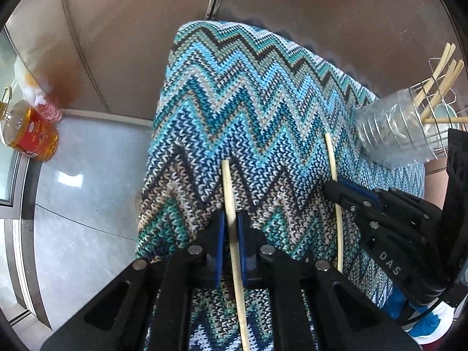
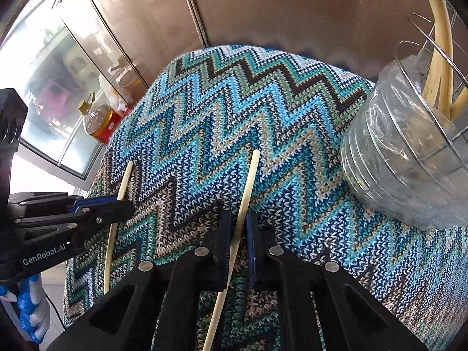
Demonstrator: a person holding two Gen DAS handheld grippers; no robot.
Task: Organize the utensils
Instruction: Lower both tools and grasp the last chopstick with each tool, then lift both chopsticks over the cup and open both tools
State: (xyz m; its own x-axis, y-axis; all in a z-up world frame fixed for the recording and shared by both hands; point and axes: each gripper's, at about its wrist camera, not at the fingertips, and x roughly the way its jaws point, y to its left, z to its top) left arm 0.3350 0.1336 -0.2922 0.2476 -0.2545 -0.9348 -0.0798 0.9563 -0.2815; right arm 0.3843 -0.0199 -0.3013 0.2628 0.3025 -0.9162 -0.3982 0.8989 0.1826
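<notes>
Both grippers carry one chopstick each. Left gripper (image 1: 231, 234): jaws clamped on a pale chopstick (image 1: 231, 204), blue pads pinching it about mid-shaft, tip pointing to 12 o'clock in the left wrist view. Right gripper (image 2: 239, 228): jaws clamped on a second chopstick (image 2: 248, 181), tip leaning toward 1 o'clock in its own view. Each gripper also shows in the other's camera, at 3 o'clock from the left wrist and 9 o'clock from the right.

Handling, my judgement: the sticks look like bamboo or pale plastic, thin, round, smooth, very light. Stiff along the shaft but free to pivot in the pads, since a round rod between flat faces gives only a line contact. I would hold near mid-length, as now, and avoid fast swings.

Below lies a knitted zigzag cloth (image 2: 234, 117) in blues, teal and tan, soft and grippy, draped over the bench. The holder (image 2: 409, 152) sits at 2 o'clock: a ribbed clear plastic tub inside a wire rack (image 2: 438, 44), with more chopsticks (image 2: 438, 67) standing in it. The plastic looks thin and may tip if nudged. An oil bottle (image 1: 29, 131) stands at 9 o'clock on the floor tiles.
</notes>
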